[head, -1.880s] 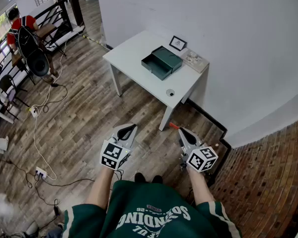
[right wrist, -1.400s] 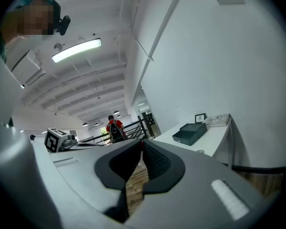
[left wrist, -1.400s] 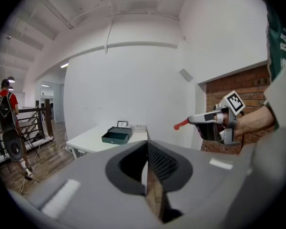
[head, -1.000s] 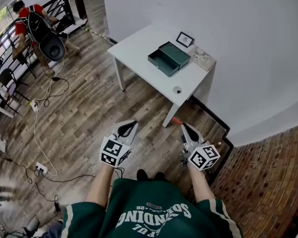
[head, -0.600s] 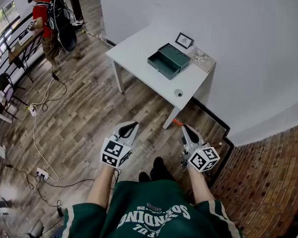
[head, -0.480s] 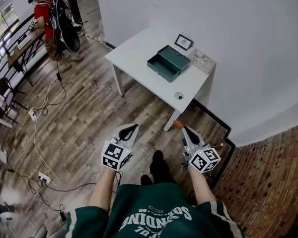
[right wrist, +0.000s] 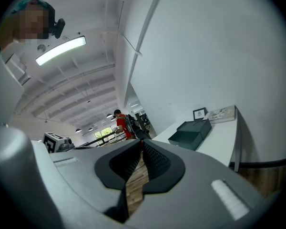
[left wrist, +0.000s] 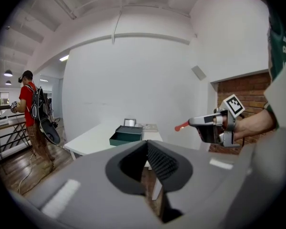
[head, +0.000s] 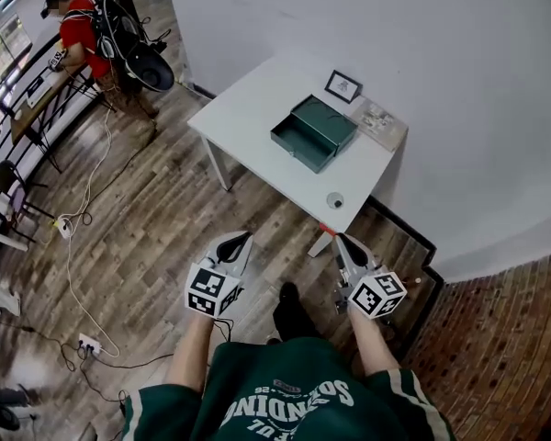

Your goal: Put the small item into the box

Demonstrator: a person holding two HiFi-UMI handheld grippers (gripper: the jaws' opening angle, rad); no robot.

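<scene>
Closing in: table [head: 248, 108] sits nearer than a sec ago. Left gripper [head: 241, 240] & right gripper [head: 339, 241] held low, jaws pressed together, nothing in them. Small item [head: 335, 199] lies at table's near corner, apart from box [head: 314, 131]; likely still out of reach.

White table [head: 257, 108], open green box [head: 314, 133], small round item [head: 335, 199] near edge

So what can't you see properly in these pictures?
- small item: head view, too tiny to say what it is.
- box inside: head view too far; both gripper views show only its side.
- framed picture: too small to make out, every view.
</scene>
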